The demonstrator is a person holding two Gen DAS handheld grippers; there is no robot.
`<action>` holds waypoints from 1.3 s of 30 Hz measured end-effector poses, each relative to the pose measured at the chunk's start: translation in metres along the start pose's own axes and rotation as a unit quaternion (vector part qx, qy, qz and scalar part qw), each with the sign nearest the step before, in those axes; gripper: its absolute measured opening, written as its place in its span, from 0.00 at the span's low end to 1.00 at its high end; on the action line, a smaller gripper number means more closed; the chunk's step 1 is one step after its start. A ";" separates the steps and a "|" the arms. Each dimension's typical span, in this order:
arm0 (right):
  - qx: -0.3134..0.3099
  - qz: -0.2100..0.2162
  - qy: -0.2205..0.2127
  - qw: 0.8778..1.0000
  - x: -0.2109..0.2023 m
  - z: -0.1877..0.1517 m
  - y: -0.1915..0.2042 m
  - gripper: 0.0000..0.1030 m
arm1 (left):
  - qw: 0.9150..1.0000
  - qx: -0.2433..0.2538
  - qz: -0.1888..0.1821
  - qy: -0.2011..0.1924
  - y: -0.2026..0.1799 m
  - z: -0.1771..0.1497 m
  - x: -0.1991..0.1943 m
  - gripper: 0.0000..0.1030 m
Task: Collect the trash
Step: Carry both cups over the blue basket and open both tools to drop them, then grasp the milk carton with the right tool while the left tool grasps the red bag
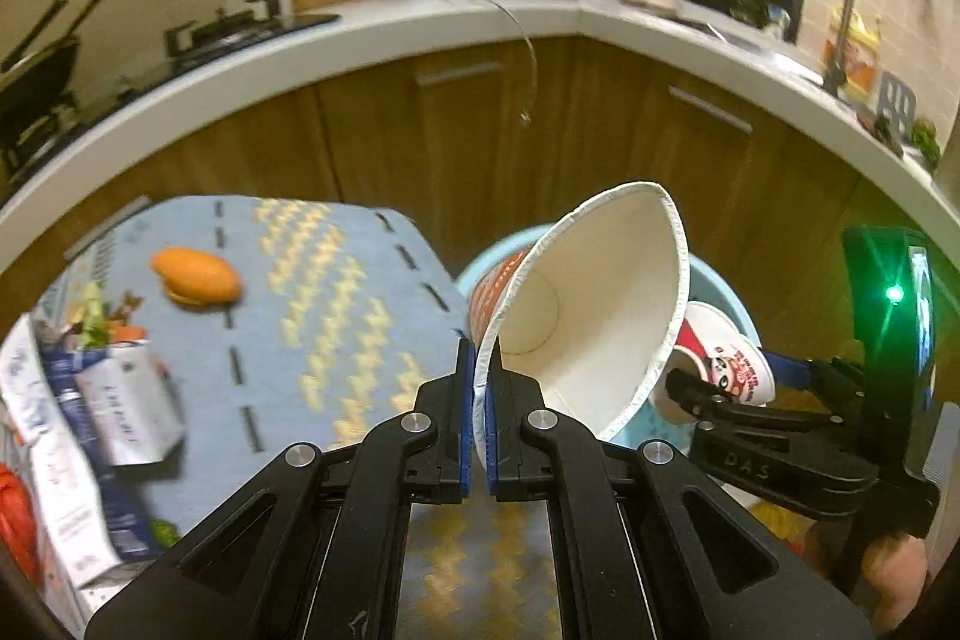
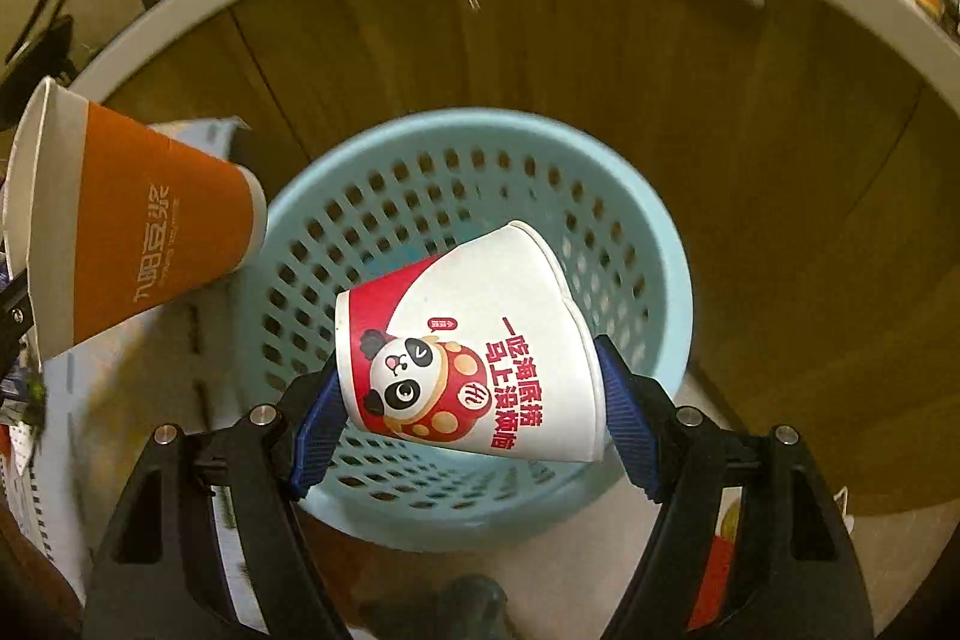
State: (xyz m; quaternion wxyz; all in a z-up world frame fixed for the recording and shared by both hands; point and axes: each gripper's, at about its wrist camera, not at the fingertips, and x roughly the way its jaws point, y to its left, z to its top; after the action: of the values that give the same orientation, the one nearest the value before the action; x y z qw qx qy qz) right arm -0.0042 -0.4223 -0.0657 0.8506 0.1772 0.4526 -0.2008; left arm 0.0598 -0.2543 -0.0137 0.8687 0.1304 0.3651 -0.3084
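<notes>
The left claw pinches the rim of the orange cup, tipped at 1 o'clock. The right claw squeezes the panda cup, just above the blue basket, at 12 o'clock.

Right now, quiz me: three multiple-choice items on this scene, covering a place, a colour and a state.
1. Where is the panda cup?
A. above the basket
B. on the stove
C. in the sink

2. What colour is the basket?
A. red
B. light blue
C. black

3. How does the left claw hold the orange cup?
A. by its base
B. not at all
C. pinching its rim

Answers:
1 A, the right claw holds it over the basket's opening.
2 B, its perforated wall is pale blue.
3 C, the rim sits between the pads.
</notes>
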 end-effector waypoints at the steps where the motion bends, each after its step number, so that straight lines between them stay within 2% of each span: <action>1: 0.003 -0.002 0.008 1.000 0.004 -0.003 -0.002 0.70 | 1.000 0.004 -0.003 0.005 -0.001 -0.001 0.004 0.07; 2: 0.004 -0.003 0.011 1.000 0.006 -0.004 -0.004 0.70 | 1.000 0.005 -0.004 0.008 -0.002 -0.003 0.006 0.10; 4: 0.007 -0.003 0.019 1.000 0.010 -0.007 -0.006 0.70 | 1.000 0.007 0.000 0.008 -0.004 -0.004 0.007 0.33; 6: 0.008 -0.006 0.022 1.000 0.013 -0.004 -0.006 0.71 | 1.000 0.008 0.004 0.006 -0.003 -0.006 0.006 0.40; 8: 0.010 -0.006 0.025 1.000 0.015 -0.003 -0.006 0.71 | 1.000 0.006 0.002 0.005 -0.002 -0.005 0.004 0.42; 10: 0.013 -0.005 0.025 1.000 0.011 -0.003 -0.006 0.71 | 1.000 0.004 0.002 -0.002 0.000 -0.004 -0.003 0.55; 11: 0.014 -0.005 0.024 1.000 0.010 -0.003 -0.006 0.71 | 1.000 0.003 0.003 -0.006 0.001 -0.005 -0.006 0.57; 20: 0.001 0.014 -0.017 1.000 -0.021 0.001 0.007 0.71 | 0.999 -0.027 0.019 -0.035 0.028 -0.010 -0.045 0.59; 28: -0.069 0.062 -0.109 0.990 -0.086 0.002 0.075 0.70 | 0.991 -0.090 0.059 -0.079 0.088 -0.028 -0.113 0.60; 30: -0.087 0.081 -0.131 0.984 -0.104 -0.001 0.095 0.68 | 0.986 -0.113 0.078 -0.091 0.110 -0.036 -0.134 0.64; 33: -0.112 0.119 -0.145 0.976 -0.124 -0.006 0.131 0.59 | 0.977 -0.144 0.115 -0.106 0.145 -0.051 -0.166 0.69; 37: -0.155 0.152 -0.154 0.964 -0.135 -0.017 0.181 0.50 | 0.961 -0.175 0.180 -0.116 0.193 -0.071 -0.203 0.81; 39: -0.174 0.164 -0.149 0.959 -0.135 -0.023 0.204 0.50 | 0.952 -0.189 0.214 -0.111 0.218 -0.083 -0.216 0.82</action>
State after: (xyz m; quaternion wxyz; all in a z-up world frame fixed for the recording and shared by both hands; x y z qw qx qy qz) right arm 0.0127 -0.2122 0.0602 0.9473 0.0666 0.3135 -0.0005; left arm 0.0342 0.0475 0.0831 0.9582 0.0035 0.2813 -0.0527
